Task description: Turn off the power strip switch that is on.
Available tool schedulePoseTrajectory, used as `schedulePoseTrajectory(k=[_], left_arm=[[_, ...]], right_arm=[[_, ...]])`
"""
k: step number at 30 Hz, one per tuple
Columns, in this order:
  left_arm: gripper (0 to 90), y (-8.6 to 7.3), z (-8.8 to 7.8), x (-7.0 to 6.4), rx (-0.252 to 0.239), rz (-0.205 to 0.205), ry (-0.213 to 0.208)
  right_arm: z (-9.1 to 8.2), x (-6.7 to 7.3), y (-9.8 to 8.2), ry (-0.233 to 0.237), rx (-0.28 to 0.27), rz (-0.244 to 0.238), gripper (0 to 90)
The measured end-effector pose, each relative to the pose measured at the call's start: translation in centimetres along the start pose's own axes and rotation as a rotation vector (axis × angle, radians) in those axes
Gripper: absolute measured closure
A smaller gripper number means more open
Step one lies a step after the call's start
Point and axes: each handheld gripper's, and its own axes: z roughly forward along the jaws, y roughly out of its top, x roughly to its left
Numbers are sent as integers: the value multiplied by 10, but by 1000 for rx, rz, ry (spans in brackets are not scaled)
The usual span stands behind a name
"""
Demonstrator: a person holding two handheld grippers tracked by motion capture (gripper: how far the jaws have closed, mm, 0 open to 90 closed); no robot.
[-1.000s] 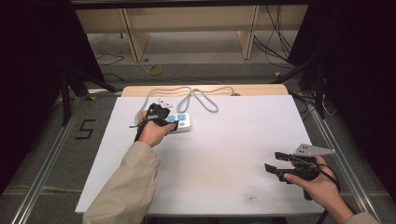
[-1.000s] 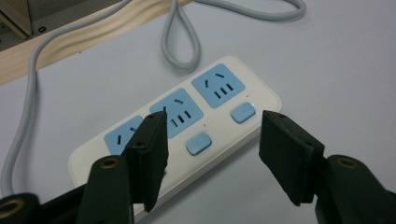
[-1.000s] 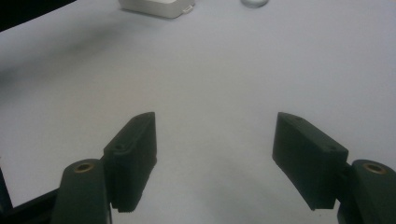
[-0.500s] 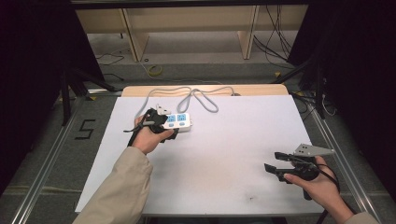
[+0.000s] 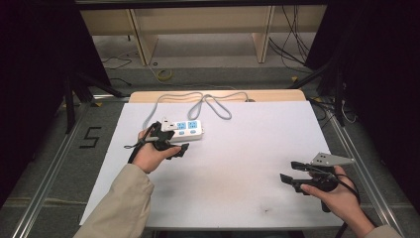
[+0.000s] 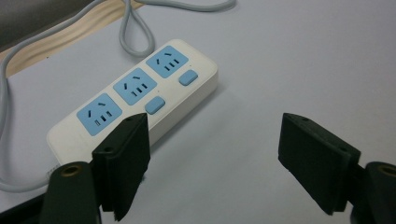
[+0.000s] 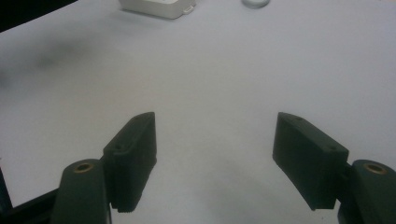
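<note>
White table (image 5: 247,163): power strip (image 6: 135,95) (untouched) beside left gripper (image 6: 219,163)

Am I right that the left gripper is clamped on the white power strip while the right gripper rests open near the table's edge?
Not quite: the left gripper is open with nothing between its jaws, and the power strip lies beyond them, as the left gripper view shows. The right gripper is indeed open.

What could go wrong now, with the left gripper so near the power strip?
The left gripper, whose jaws have just been opening with nothing between them, sits close beside the power strip; a careless move could push the strip. The grey cable lies in loops behind and might snag or drag if the strip moves.
</note>
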Motion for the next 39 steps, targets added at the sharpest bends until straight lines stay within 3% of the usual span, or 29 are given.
schedulePoseTrajectory(k=[7,17,39], left_arm=[[230,-12,-10,-6,-37,-12,4],[220,-33,-18,-21,-64,10,-6],[208,-63,-28,-41,-49,48,-14]], right_arm=[[0,0,1,1,-5,-1,308],[0,0,1,4,-8,-2,306],[2,1,-1,24,4,-7,301]])
